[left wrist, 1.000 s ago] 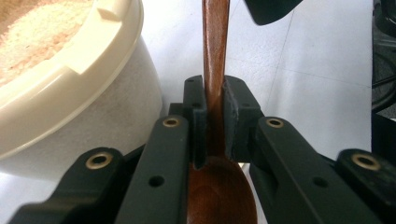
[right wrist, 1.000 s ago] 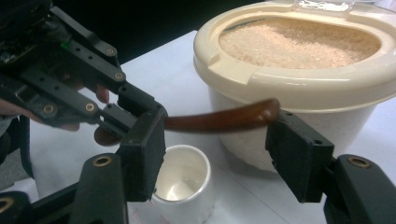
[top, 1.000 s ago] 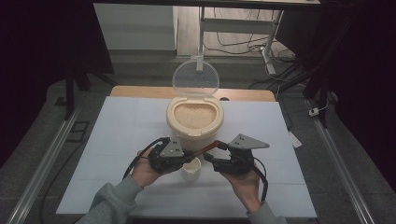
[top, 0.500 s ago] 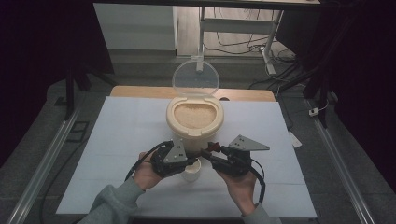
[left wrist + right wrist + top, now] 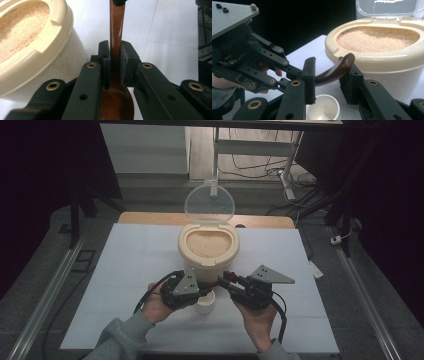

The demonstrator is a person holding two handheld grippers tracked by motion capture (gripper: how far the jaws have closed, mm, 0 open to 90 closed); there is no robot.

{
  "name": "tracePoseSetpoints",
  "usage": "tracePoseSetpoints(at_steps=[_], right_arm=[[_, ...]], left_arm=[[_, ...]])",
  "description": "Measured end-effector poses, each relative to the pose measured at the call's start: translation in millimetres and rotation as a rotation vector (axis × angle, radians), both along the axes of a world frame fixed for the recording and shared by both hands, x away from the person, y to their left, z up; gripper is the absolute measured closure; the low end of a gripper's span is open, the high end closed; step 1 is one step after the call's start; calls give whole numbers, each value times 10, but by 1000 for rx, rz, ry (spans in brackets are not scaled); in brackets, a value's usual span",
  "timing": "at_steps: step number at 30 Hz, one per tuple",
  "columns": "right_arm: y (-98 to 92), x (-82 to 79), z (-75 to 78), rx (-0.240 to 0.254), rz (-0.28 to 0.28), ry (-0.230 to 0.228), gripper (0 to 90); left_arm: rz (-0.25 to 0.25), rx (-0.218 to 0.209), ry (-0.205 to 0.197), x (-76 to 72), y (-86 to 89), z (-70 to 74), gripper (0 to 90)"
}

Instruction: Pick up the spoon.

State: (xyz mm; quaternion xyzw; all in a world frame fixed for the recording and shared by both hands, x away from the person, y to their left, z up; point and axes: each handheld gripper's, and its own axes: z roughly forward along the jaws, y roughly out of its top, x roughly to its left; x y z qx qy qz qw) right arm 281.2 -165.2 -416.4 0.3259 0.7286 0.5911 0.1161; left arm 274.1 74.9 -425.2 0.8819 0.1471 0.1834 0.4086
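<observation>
The room around the white surface point(image 5: 135, 270) is dim, nearly black; light falls from above onto it. Nearest parts blur in both gripper views.

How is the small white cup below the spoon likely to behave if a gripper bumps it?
The cup looks thin-walled and empty, so it is probably light and would slide or tip easily. It stands free on the smooth white table, which likely gives little grip. Squeezed hard, it might crumple.
</observation>
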Motion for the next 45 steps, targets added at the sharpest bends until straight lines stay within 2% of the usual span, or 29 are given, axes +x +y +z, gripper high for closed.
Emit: tracePoseSetpoints(at_steps=[4,8,11,15,18,23,25,29,31,33,38,42,45], right_arm=[[-31,38,-37,25,-10,39,647],[-54,70,-77,32,-24,56,621],[-55,71,-76,28,-29,53,623],[-36,39,-38,5,-26,17,663],[-32,23,-22,13,-10,7,704],[-33,4,-3,60,45,3,784],[-34,0,5,96,82,8,821],[-27,-17,20,107,98,-7,828],[-42,-8,19,129,101,-3,829],[-65,2,21,148,104,-1,830],[-161,23,63,182,93,-16,831],[-228,41,93,196,87,-25,831],[-276,54,110,203,80,-32,831]], left_arm=[[2,2,0,1,1,0,797],[6,4,-1,5,1,-4,797],[8,5,-2,5,-4,-9,797],[6,14,-2,2,-25,-26,797],[7,18,-5,-3,-35,-32,797],[0,23,-15,-17,-29,-22,797],[-2,25,-20,-27,-29,-16,794],[-10,4,-9,-26,-8,-2,787],[-11,-15,-2,-21,9,5,774],[-4,-29,1,-18,33,5,717],[47,-77,-2,-49,159,5,468],[101,-103,6,-91,346,-3,357],[147,-116,23,-114,519,-59,324]])
